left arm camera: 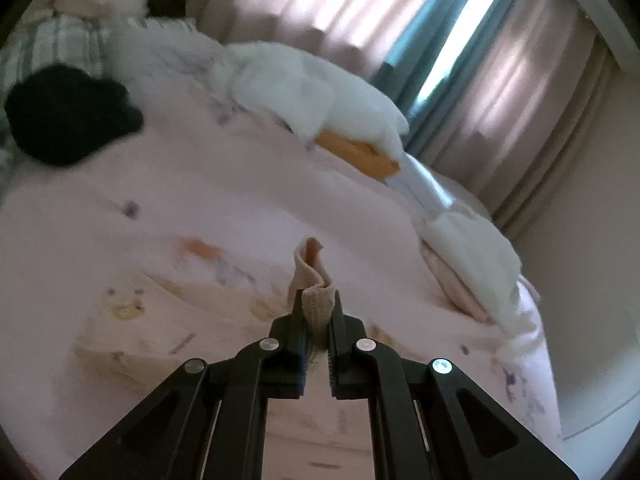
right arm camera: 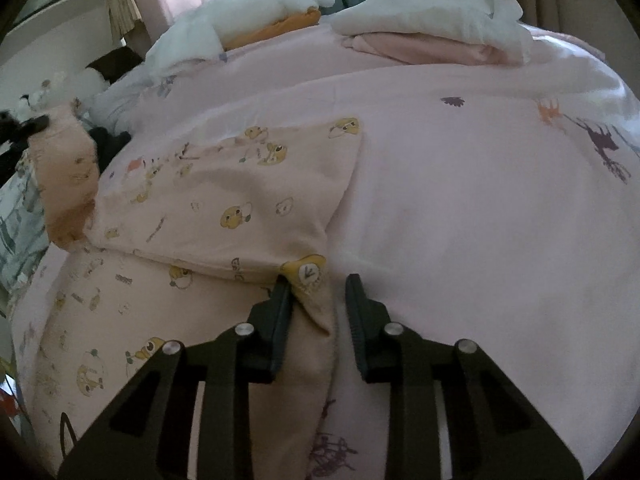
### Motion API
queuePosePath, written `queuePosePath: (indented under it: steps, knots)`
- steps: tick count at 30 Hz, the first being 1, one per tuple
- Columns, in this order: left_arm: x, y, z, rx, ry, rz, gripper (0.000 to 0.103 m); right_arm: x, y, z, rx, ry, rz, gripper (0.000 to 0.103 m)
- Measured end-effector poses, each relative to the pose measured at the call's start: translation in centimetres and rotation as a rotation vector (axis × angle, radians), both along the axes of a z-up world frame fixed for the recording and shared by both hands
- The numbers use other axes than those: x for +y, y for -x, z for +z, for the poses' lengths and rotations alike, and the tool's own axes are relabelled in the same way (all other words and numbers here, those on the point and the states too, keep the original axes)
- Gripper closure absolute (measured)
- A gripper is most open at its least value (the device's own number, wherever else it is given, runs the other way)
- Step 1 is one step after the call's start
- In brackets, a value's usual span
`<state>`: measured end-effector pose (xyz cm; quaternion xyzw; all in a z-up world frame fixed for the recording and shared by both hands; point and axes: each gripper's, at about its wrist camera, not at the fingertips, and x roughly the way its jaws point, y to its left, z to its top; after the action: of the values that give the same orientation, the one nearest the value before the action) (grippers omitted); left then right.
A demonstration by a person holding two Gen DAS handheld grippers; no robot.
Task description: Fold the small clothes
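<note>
- Writing: a short row of brown letters sat on the garment's folded edge just left of my right gripper (right arm camera: 318, 282); I could not read them. A yellow cartoon patch (right arm camera: 306, 270) at the corner bore a dark arrow-like mark. I saw no brand name or label.
- Task item: the peach printed garment (right arm camera: 240, 200), covered in small yellow cartoon figures, lay partly folded on the pink bedspread (right arm camera: 480, 220); its far left end was lifted off the bed.
- Left gripper (left arm camera: 317, 306): pressed together, pinching a ribbed peach cuff (left arm camera: 316, 300) of the garment, which stood up between the black fingers (left arm camera: 298, 320).
- Right gripper: jaws partly spread, with no earlier view to compare; the garment's corner lay between them, touching the left finger (right arm camera: 280, 304), while the right finger stood apart from the cloth. I saw no pinch.
- Surroundings, far edge of bed: a white folded stack over an orange piece (right arm camera: 280, 26), and a second white stack over a pink piece (right arm camera: 432, 46), both well apart from the garment.
- Other items: a black cloth (left arm camera: 68, 116) lay on the bedspread, left in the left wrist view; pink curtains (left arm camera: 500, 92) with a teal strip hung behind.
- Obstruction: nothing lay between either gripper and the garment; the left wrist view was blurred.
</note>
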<state>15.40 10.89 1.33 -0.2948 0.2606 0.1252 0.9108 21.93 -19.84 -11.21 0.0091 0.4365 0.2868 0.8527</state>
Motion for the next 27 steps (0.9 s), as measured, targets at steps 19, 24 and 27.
queuePosePath:
  steps: [19,24,27]
  knots:
    - [-16.3,-9.6,-6.6,0.047,0.141,-0.224,0.097,-3.8,-0.7,-0.9,0.156,-0.235,0.09,0.076]
    - [-17.5,-11.5,-9.9,0.191,0.167,-0.271,0.097,-4.2,-0.7,-1.0,0.168,-0.245,0.102,0.075]
    - [-16.7,-12.0,-11.1,0.234,0.28,-0.3,0.086,-4.7,-0.8,-1.2,0.184,-0.258,0.102,0.075]
